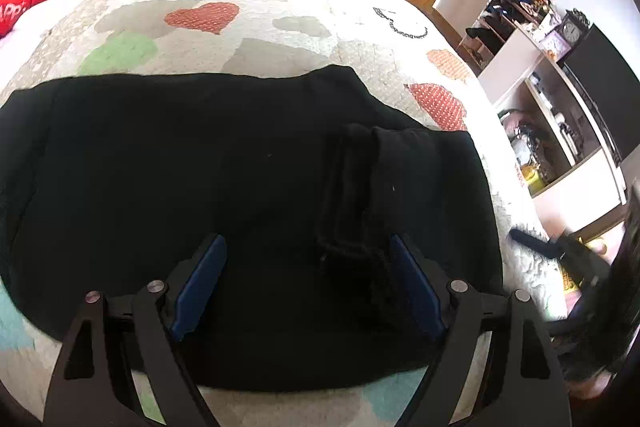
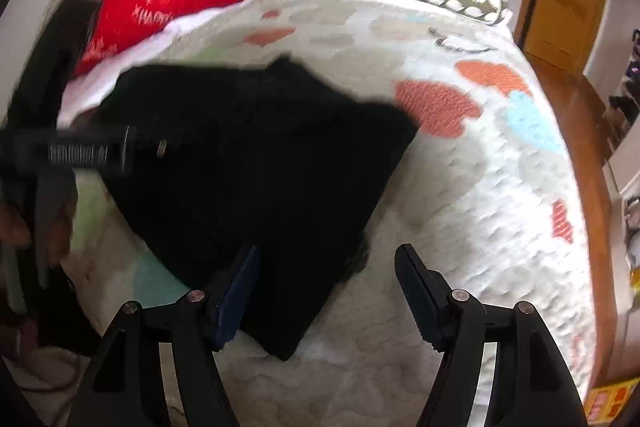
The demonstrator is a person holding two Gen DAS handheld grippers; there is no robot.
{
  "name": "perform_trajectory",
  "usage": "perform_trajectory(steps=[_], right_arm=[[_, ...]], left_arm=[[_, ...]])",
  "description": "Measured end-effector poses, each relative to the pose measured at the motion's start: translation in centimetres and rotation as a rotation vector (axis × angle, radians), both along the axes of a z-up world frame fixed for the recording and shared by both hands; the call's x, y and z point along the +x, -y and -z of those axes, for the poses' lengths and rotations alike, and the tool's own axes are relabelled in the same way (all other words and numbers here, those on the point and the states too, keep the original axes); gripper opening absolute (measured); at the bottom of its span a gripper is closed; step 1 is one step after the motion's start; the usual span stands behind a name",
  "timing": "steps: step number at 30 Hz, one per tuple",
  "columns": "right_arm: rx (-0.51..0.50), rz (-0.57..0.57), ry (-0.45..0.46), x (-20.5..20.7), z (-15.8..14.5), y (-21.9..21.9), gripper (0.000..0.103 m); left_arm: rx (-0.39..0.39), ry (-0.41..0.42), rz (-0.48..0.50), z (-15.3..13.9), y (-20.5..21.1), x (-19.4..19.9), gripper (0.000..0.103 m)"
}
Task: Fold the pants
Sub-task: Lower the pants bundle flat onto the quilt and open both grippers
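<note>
Both the left gripper (image 1: 308,283) and right gripper (image 2: 326,293) hang wide open, holding nothing, over the black pants (image 1: 200,187) folded on the bed (image 1: 360,23), so a careless pinch could catch only the top layer and undo the fold.

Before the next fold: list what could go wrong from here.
1. Both the left gripper and right gripper are open, gripping nothing; closing now might pinch only the top layer of the pants.
2. The pants' corner lies near the bed's edge; a tug could slide them off.
3. Black on black hides the folded layers.
</note>
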State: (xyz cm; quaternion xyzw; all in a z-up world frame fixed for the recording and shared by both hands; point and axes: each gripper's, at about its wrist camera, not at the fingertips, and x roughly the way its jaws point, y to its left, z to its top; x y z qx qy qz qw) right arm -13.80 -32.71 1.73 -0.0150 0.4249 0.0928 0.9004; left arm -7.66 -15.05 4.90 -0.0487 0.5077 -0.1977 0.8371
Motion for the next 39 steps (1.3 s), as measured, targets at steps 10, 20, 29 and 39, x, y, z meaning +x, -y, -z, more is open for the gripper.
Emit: perform_trajectory(steps=[10, 20, 29, 39], right_arm=[[0.003, -0.071, 0.078, 7.4, -2.6, -3.5, 0.052], [0.012, -0.069, 0.03, 8.4, -1.5, -4.1, 0.054], [-0.05, -0.163, -0.008, 3.9, 1.8, -6.2, 0.06], [0.049, -0.144, 0.037, 6.1, -2.0, -5.6, 0.07]], left_arm=[[0.021, 0.05, -0.083, -1.6, -3.2, -1.8, 0.084], [0.05, 0.079, -0.147, -1.6, -5.2, -1.7, 0.084], [0.045, 0.067, -0.163, -0.9, -5.4, -1.2, 0.084], [0.034, 0.074, -0.224, -0.8, -7.7, -1.0, 0.084]])
